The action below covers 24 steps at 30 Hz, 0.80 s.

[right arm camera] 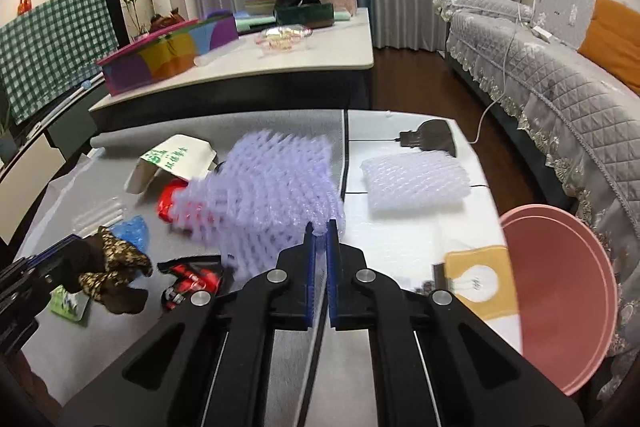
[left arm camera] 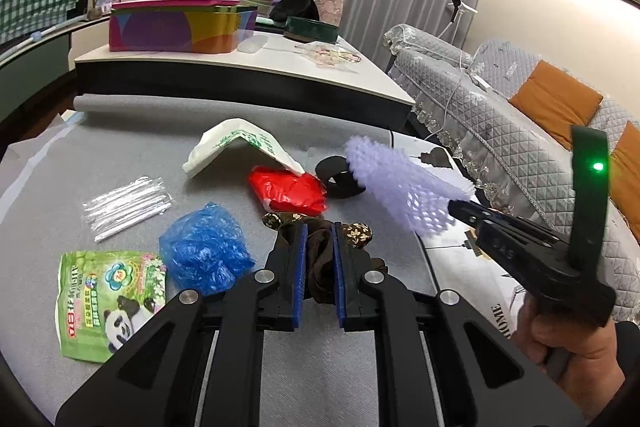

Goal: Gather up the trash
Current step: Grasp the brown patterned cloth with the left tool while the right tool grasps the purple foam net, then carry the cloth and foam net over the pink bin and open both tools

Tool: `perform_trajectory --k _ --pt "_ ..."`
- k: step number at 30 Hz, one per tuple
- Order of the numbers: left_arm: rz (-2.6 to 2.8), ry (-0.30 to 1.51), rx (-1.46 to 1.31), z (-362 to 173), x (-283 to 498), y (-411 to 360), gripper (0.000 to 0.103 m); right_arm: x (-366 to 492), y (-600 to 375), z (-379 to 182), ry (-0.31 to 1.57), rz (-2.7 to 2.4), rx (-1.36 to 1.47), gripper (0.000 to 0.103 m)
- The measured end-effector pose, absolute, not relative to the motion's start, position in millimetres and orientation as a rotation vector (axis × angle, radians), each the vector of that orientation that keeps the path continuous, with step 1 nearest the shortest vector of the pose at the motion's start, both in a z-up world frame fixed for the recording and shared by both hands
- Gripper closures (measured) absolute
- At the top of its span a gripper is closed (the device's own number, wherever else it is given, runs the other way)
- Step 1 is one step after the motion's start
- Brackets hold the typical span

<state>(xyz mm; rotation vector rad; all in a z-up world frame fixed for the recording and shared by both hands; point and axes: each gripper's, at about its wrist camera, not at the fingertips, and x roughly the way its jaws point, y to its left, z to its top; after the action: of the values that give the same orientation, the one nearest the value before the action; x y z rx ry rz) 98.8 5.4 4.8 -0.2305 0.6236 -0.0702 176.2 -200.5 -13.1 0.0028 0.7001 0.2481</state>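
My left gripper (left arm camera: 320, 239) is shut on a brown and gold patterned cloth (left arm camera: 320, 263), held above the grey mat (left arm camera: 120, 147); it also shows in the right wrist view (right arm camera: 108, 267). My right gripper (right arm camera: 321, 227) is shut on a white foam fruit net (right arm camera: 272, 187), lifted above the table; the net also shows in the left wrist view (left arm camera: 400, 183). On the mat lie a red plastic bag (left arm camera: 292, 191), a blue plastic bag (left arm camera: 204, 247), a green panda wrapper (left arm camera: 104, 299), clear straws (left arm camera: 128, 205), a white folded paper bag (left arm camera: 240, 151) and a black tape ring (left arm camera: 340, 179).
A pink basin (right arm camera: 560, 291) stands at the table's right edge. A second foam net (right arm camera: 416, 183) and a red and black wrapper (right arm camera: 192, 279) lie on the table. A low table (right arm camera: 280, 63) with boxes stands behind. A grey sofa (right arm camera: 560, 87) is on the right.
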Motion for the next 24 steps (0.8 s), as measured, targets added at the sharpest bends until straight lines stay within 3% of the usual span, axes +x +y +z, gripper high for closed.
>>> perform_trajectory --k 24 --pt "-0.081 0.575 -0.162 28 49 -31 0.091 88 -251 35 0.602 0.276 0.028 0.098"
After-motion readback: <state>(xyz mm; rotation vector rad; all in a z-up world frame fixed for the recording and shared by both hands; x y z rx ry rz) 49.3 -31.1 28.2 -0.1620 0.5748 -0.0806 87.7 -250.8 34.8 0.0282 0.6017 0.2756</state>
